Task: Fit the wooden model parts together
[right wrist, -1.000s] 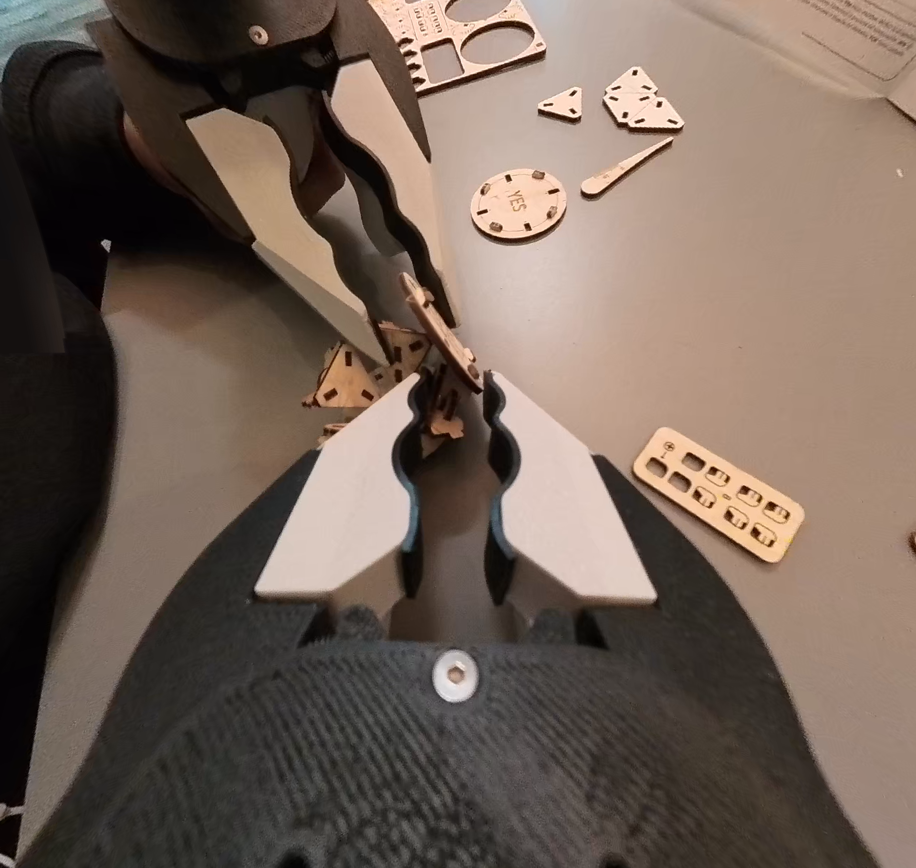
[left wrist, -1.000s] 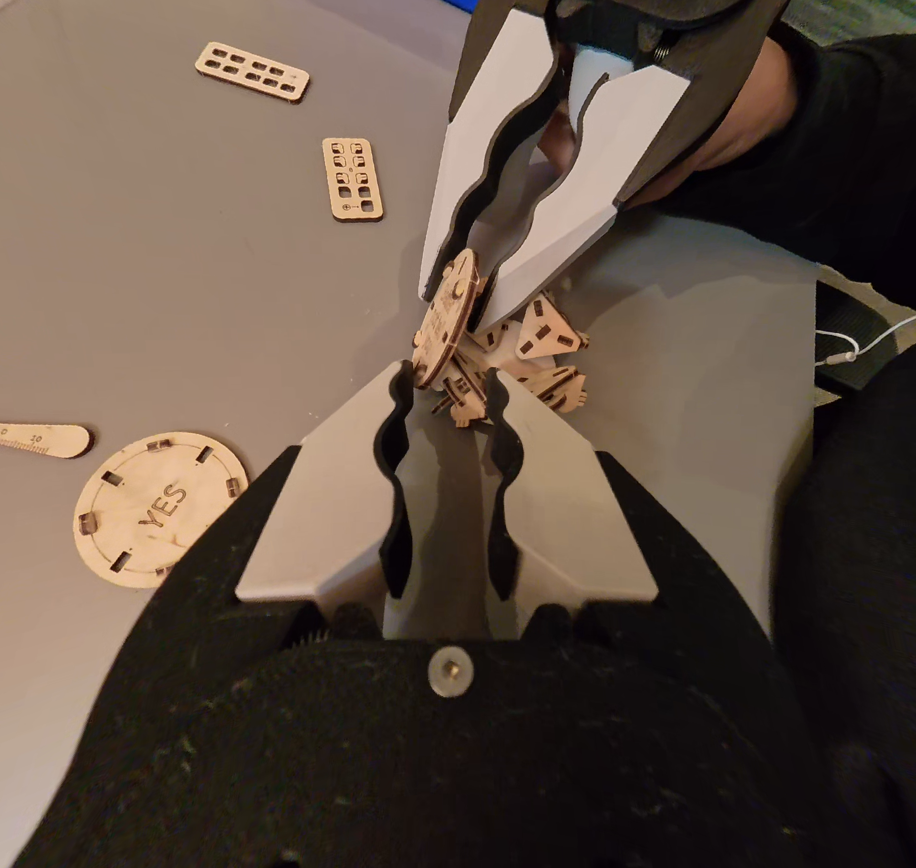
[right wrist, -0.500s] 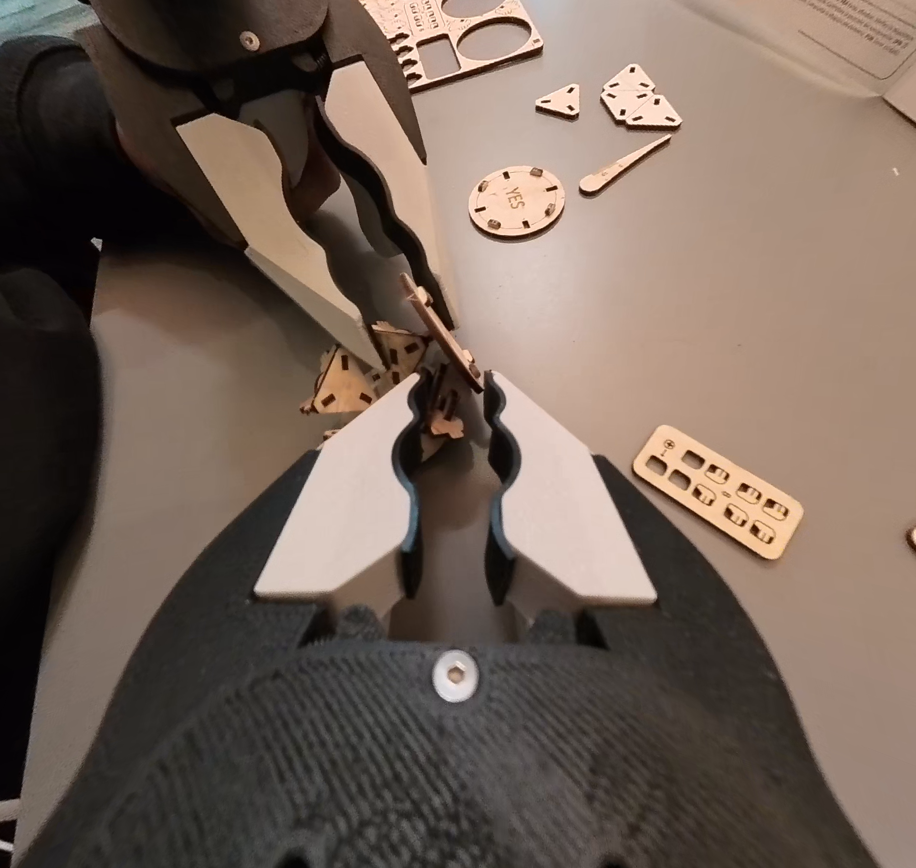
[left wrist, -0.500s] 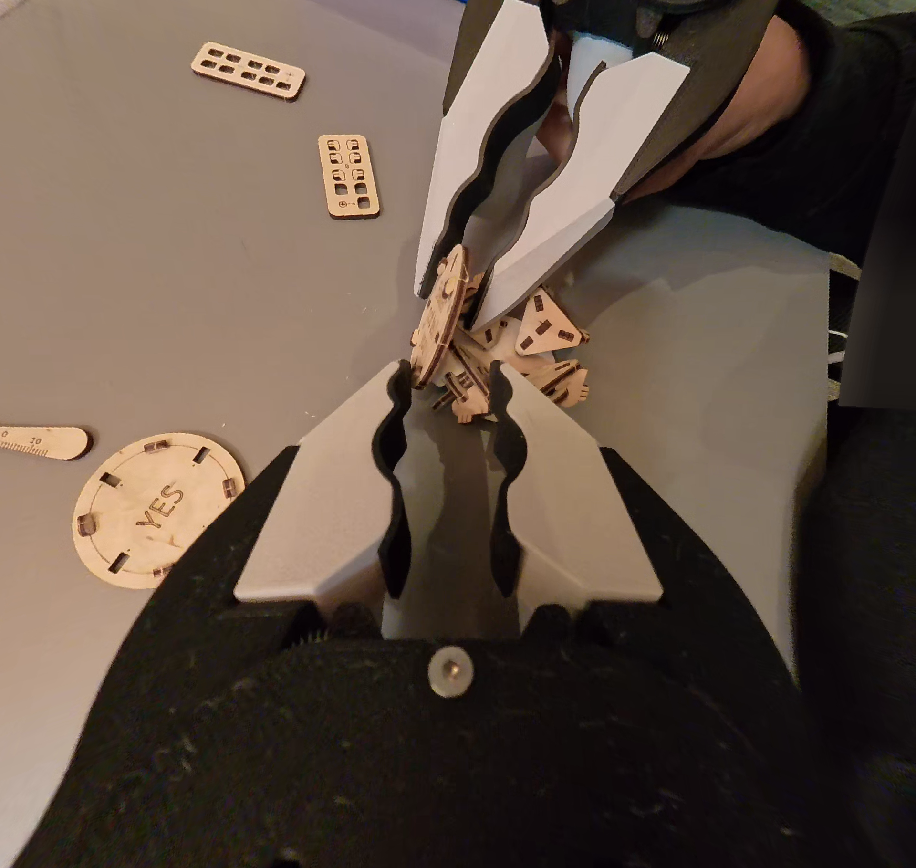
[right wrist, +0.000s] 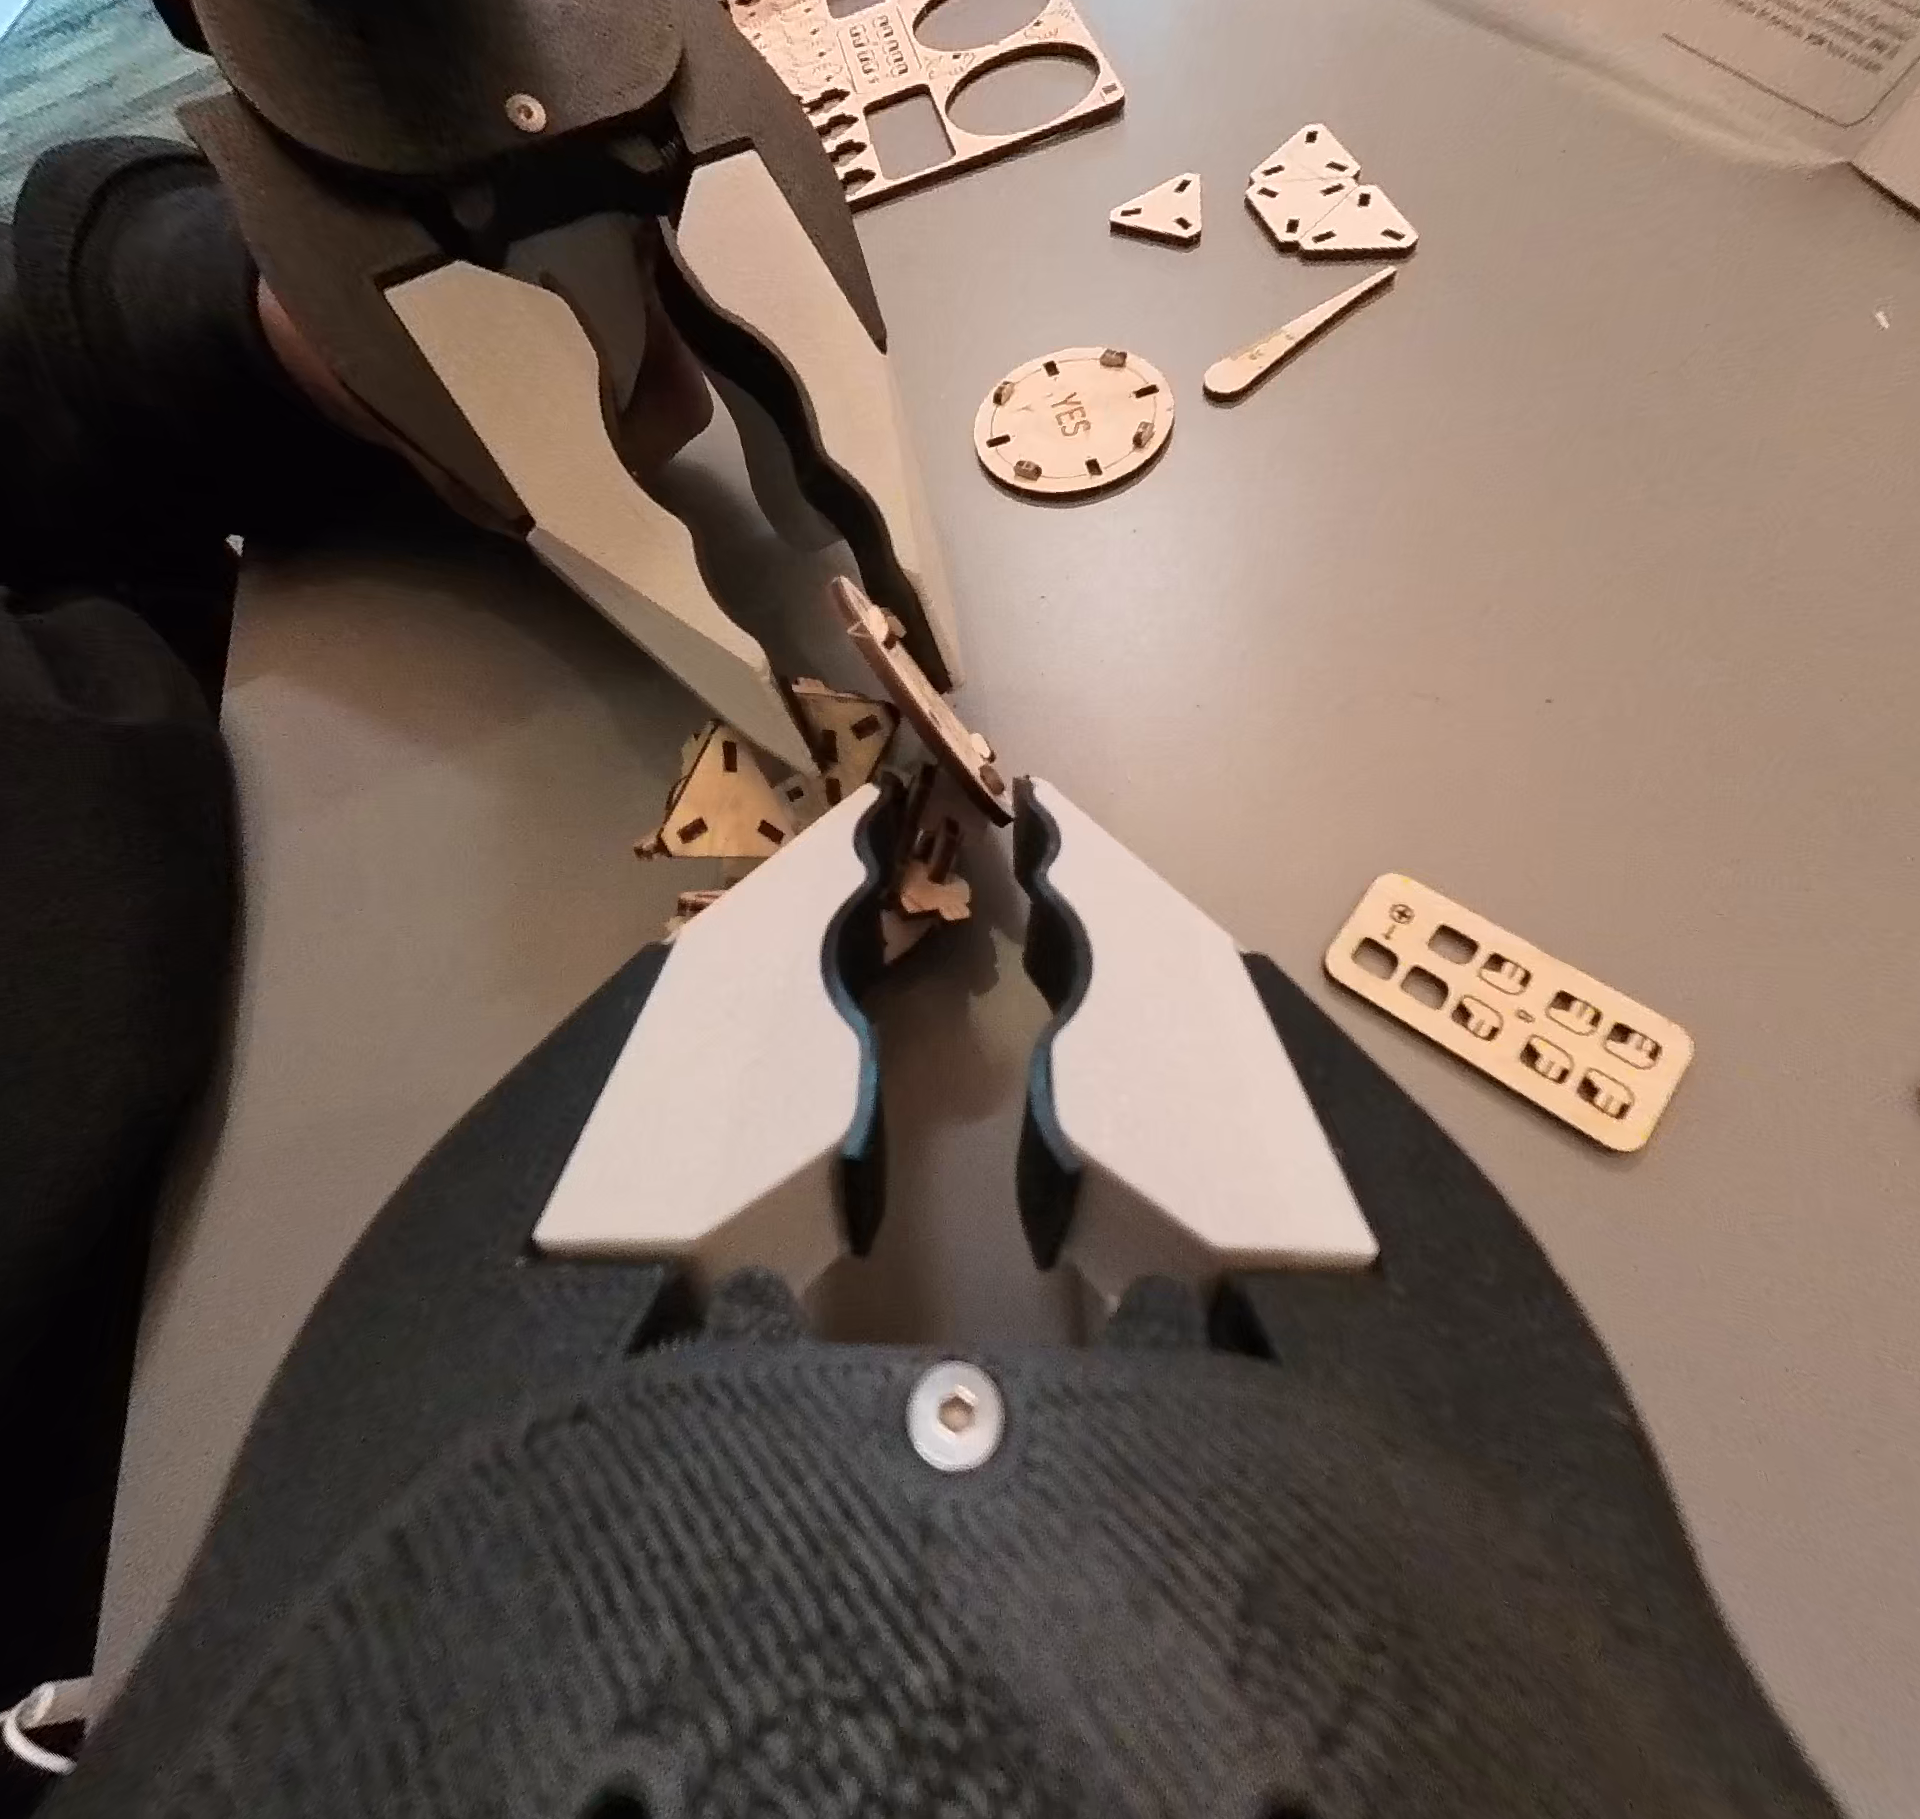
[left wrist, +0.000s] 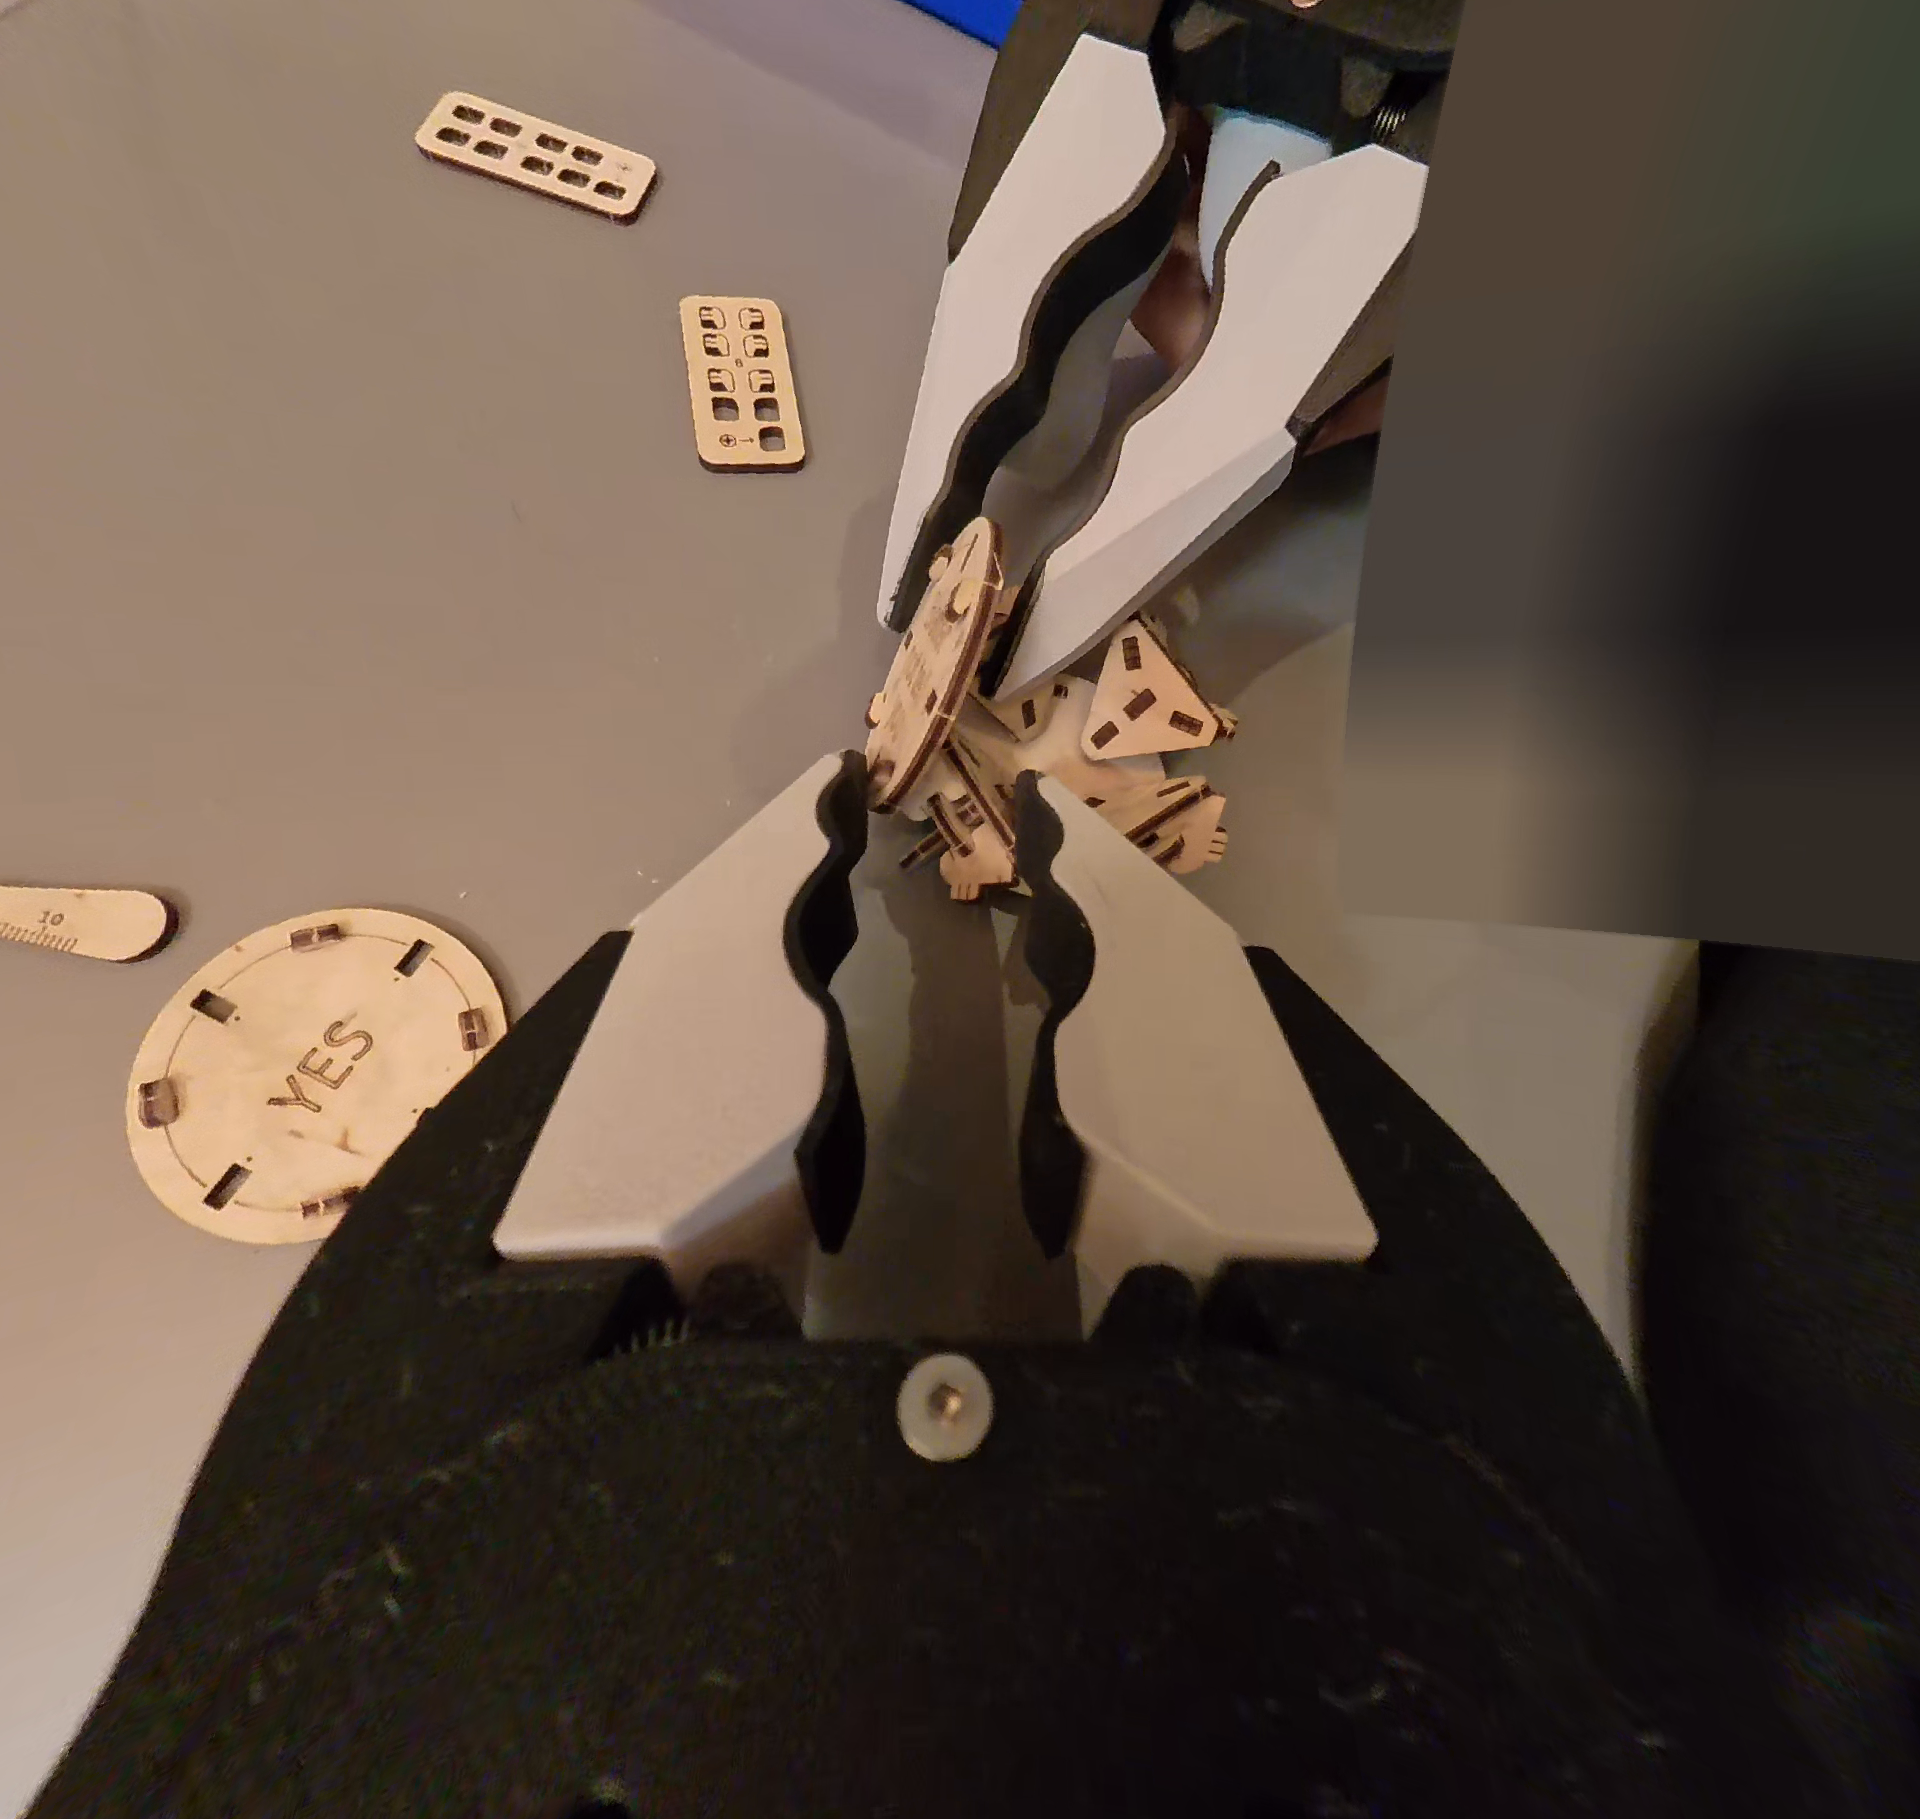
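Both grippers point(left wrist: 935, 782) point(right wrist: 951, 793) meet tip-to-tip, jaws clamping wooden assembly point(left wrist: 935, 689).

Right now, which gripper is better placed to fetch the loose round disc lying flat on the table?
Left. The loose disc lies close beside the left gripper, but well ahead of the right gripper. Both currently clasp the wooden model, though.

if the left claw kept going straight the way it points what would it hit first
Most likely the wooden assembly already between its fingertips, its tilted disc at the left pad; right behind that sits the right claw. Depth is hard to judge.
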The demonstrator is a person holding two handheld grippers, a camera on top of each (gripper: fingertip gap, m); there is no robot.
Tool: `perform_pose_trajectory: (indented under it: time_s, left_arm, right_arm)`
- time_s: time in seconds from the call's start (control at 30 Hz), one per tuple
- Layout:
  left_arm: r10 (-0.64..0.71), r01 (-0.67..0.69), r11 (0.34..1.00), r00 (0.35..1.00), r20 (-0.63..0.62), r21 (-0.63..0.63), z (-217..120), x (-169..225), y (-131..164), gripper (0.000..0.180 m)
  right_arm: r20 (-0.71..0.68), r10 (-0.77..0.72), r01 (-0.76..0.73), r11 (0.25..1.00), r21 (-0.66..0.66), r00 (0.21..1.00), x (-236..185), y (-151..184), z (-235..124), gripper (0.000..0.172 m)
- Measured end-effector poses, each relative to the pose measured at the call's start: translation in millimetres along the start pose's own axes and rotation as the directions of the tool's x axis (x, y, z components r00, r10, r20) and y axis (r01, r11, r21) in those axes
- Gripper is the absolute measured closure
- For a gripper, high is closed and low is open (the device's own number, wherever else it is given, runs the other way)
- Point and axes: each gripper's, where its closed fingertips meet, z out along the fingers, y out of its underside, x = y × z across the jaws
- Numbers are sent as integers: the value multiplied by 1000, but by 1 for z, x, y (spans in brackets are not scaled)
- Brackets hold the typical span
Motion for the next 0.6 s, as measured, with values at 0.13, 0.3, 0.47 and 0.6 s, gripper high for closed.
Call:
perform_pose_trajectory:
  time_s: [0.13, 0.3, 0.47, 0.6]
  left_arm:
    - [16, -16, 1000, 1000, 12, -4, 0, 0, 1, 155]
    - [3, -3, 1000, 1000, 14, -2, 0, 0, 0, 155]
    - [-4, 4, 1000, 1000, 17, -3, 0, 0, 1, 155]
    - [-20, 20, 1000, 1000, 15, -3, 0, 0, 0, 155]
  right_arm:
    - [-5, -6, 6, 1000, 0, 1000, 0, 0, 0, 152]
    - [-13, -10, 10, 1000, -1, 1000, 0, 0, 0, 152]
    - [-11, -1, 1, 1000, -2, 1000, 0, 1, 0, 152]
    - [-11, -2, 2, 1000, -5, 1000, 0, 1, 0, 152]
